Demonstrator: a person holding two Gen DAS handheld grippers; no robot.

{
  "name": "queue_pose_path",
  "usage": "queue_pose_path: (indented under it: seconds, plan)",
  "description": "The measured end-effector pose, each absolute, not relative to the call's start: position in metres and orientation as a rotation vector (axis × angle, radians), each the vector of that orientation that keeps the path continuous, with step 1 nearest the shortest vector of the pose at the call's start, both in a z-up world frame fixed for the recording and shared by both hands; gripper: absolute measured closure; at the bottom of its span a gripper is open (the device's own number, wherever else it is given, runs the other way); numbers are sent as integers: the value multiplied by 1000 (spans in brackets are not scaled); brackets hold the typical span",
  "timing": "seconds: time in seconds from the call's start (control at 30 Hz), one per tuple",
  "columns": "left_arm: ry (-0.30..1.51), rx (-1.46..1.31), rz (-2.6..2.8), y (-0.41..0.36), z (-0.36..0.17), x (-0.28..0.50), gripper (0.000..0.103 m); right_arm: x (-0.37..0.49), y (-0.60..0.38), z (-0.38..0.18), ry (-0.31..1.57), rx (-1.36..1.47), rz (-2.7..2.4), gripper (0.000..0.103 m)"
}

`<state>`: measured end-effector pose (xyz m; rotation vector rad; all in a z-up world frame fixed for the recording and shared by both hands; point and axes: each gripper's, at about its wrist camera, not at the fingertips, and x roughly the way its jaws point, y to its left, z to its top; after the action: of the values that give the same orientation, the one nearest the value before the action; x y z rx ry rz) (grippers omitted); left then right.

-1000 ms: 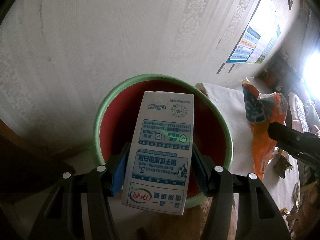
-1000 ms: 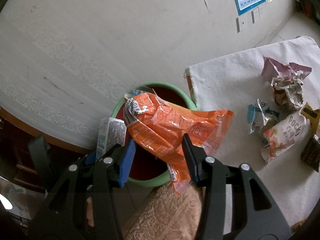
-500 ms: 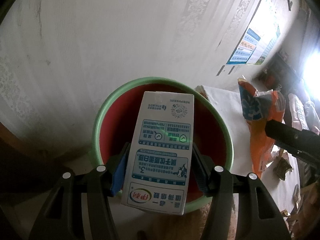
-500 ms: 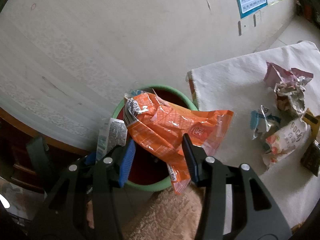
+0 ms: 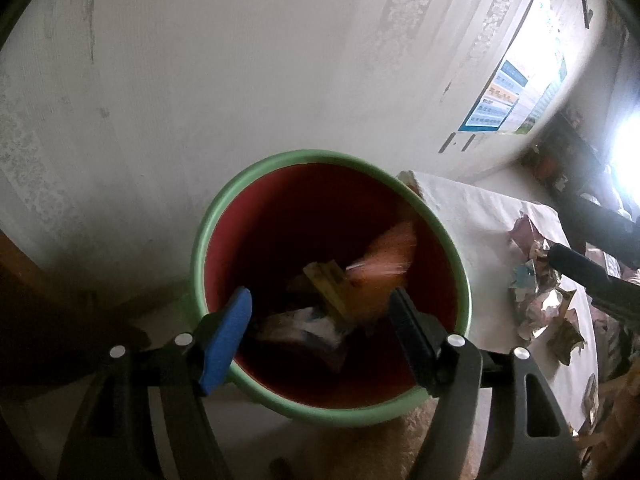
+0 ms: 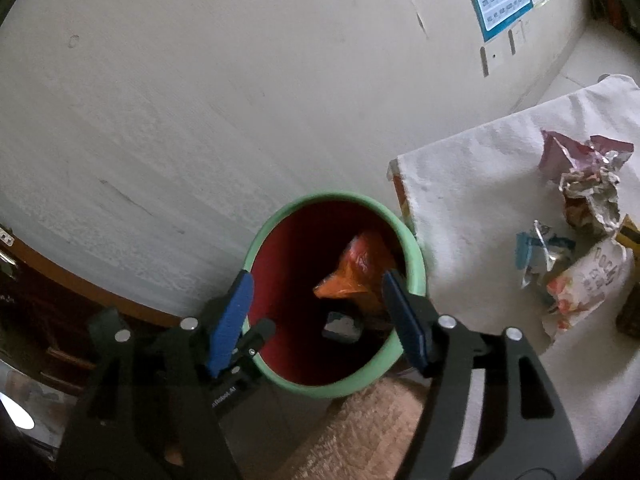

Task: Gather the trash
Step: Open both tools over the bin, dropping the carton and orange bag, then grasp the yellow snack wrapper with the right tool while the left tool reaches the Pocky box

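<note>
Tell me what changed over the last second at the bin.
Both grippers let go. The left gripper, jaws opening, dropped the milk carton; the right gripper, also opening, released the orange wrapper, which now lies inside the bin. The bin and wrappers on the white cloth stayed put.

Above the green bin [image 6: 416,276], the right gripper [image 6: 316,316] is opening empty; an orange wrapper [image 6: 356,272] lies inside the bin.

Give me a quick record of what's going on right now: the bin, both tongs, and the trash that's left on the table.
bin: green rim, red inside, by the wall
in bin: orange wrapper, other trash beneath
left tongs: over the bin, jaws opening, nothing between them
right tongs: over the bin, jaws opening, nothing gripped
left on table: crumpled wrappers, Pocky packet, on white cloth
</note>
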<state>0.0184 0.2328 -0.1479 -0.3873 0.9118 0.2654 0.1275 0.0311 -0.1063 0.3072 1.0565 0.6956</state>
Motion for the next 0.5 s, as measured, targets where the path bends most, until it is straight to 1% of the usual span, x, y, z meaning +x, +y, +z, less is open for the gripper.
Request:
queue_pose_path:
  seconds: [0.23,0.37,0.5]
  plan:
    - [884,-373,244,219,-134,9,36,102,2,-102,1041,225,657,38]
    - [909,-364,210,201,-138,8,36,75,-28,-116,1075,220,624,38]
    - [933,-326,154,171,-140,8,36,49,-59,-135,1100,158,559,38]
